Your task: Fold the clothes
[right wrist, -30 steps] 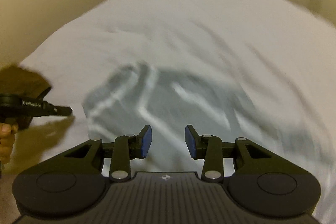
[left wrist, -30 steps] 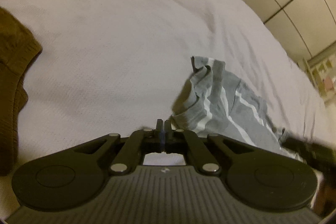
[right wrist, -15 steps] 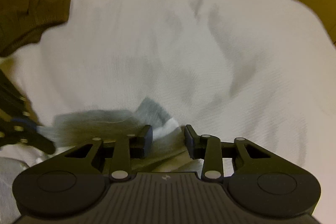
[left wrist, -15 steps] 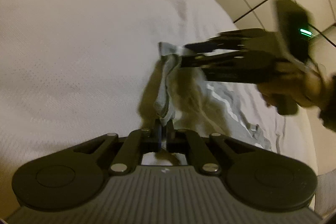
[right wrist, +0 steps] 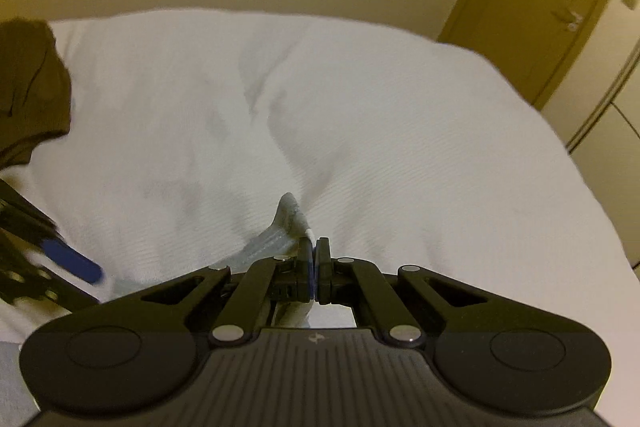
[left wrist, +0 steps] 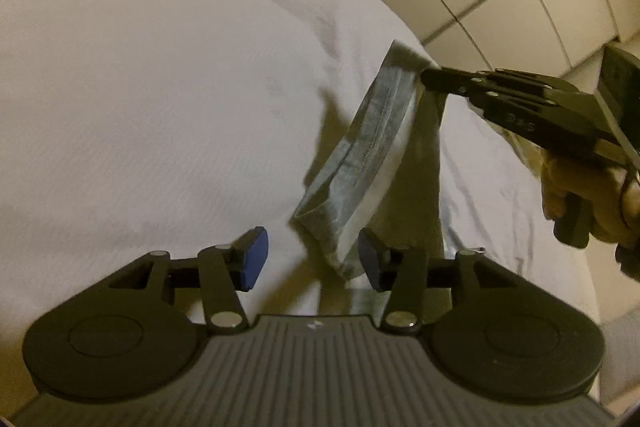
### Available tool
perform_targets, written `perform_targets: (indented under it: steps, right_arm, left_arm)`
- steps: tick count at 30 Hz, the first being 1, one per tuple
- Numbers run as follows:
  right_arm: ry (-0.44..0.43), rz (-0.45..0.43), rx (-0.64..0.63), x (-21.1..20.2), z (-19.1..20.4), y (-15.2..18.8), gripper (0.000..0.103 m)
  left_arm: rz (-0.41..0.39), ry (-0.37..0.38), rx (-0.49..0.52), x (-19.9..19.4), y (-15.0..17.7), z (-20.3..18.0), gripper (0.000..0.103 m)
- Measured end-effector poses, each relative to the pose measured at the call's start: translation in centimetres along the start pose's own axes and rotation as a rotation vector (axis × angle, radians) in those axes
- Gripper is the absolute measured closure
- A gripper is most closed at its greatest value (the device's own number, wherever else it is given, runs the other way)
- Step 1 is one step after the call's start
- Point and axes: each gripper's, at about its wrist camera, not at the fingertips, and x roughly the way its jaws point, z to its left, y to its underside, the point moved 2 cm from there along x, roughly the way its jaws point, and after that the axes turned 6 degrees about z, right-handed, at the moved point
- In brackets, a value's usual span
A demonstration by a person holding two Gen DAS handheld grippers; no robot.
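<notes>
Soft grey knit garment (left wrist: 362,151), matt ribbed white bedsheet (left wrist: 140,87), matt black plastic claw (left wrist: 310,257)

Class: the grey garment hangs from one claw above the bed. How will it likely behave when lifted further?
Probably floppy: the garment hangs limp from the right claw. Likely light: a pinch at one corner holds it. It may swing, since the open left claw isn't gripping it.

The brown garment (right wrist: 32,91) runs off the frame's left edge. The person's hand (left wrist: 592,195) is cut at the right edge, blurred. The grey garment (left wrist: 360,163) drops behind the left claw's (left wrist: 310,259) body, its lower part hidden.
</notes>
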Motion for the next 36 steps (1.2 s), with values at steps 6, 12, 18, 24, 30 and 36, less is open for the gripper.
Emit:
perform_targets:
  steps: [6,12,18,24,30,36]
  right_arm:
    - [-0.011,0.010,-0.012,0.1,0.3,0.2,0.103]
    - [-0.023,0.005,0.018,-0.7,-0.1,0.2,0.103]
    - [-0.072,-0.010,-0.097,1.7,2.6,-1.8,0.103]
    - [-0.081,-0.010,-0.001,3.7,3.6,-2.6,0.092]
    - [-0.021,-0.027,0.264,-0.5,-0.4,1.4,0.076]
    - [0.053,0.138,0.526,-3.9,-2.8,11.2,0.077]
  left_arm:
    - [0.046,0.014,0.019,2.2,-0.9,-0.4,0.072]
    - [-0.023,-0.088,0.026,0.6,-0.2,-1.0,0.103]
    - [-0.095,-0.269,0.061,-2.7,2.1,-3.1,0.103]
    - [-0.069,-0.349,-0.068,-2.0,3.2,-2.4,0.100]
    - [-0.105,-0.436,-0.066,-4.1,2.0,-2.0,0.100]
    - [-0.097,-0.334,0.126,-2.5,-0.8,-5.1,0.099]
